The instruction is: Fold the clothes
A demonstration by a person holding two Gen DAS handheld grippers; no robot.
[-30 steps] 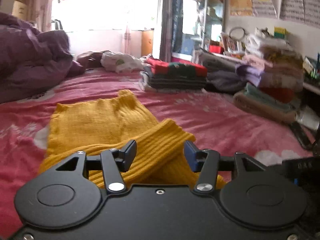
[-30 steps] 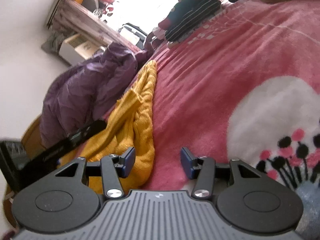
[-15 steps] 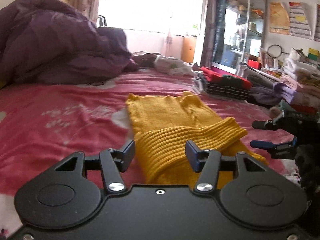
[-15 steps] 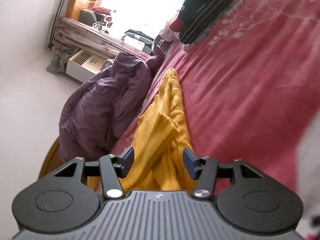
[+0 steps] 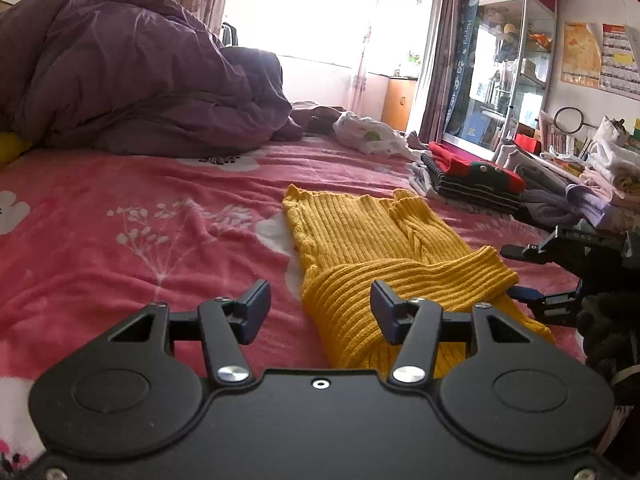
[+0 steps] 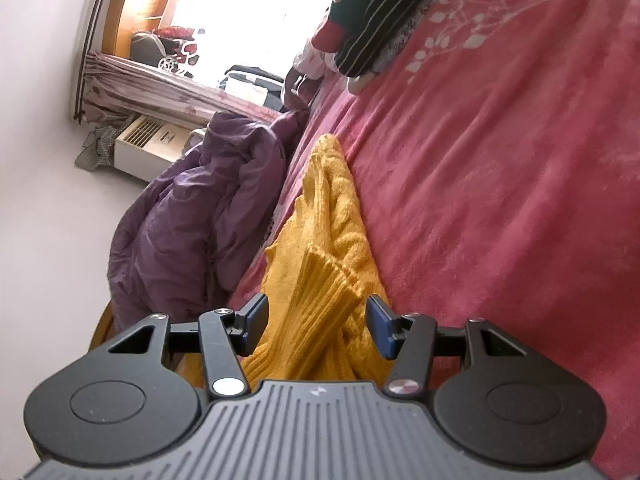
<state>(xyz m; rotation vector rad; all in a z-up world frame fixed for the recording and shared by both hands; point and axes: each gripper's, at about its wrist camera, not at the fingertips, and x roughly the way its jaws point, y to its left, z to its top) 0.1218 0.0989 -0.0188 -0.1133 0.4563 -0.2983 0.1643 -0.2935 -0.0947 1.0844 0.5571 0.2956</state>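
A mustard-yellow ribbed sweater (image 5: 360, 240) lies flat on the pink flowered bedspread (image 5: 160, 240), with its sleeves folded across the near end. My left gripper (image 5: 320, 308) is open just short of the sweater's near left corner, pads clear of the knit. My right gripper (image 5: 520, 272) shows at the sweater's right side, held by a dark-gloved hand (image 5: 608, 320). In the tilted right wrist view the right gripper (image 6: 316, 324) stands open over the crossed sleeves of the sweater (image 6: 328, 264), with nothing pinched.
A bunched purple duvet (image 5: 140, 80) fills the bed's far left. A folded stack of clothes (image 5: 476, 180) and a white bag (image 5: 368, 136) lie beyond the sweater. More piled clothes (image 5: 600, 176) and a glass cabinet (image 5: 508, 60) line the right side.
My left gripper has swung from the middle of the sweater's near end to its left edge. The right gripper has moved from the bare bedspread to over the sleeves. Both stay open.
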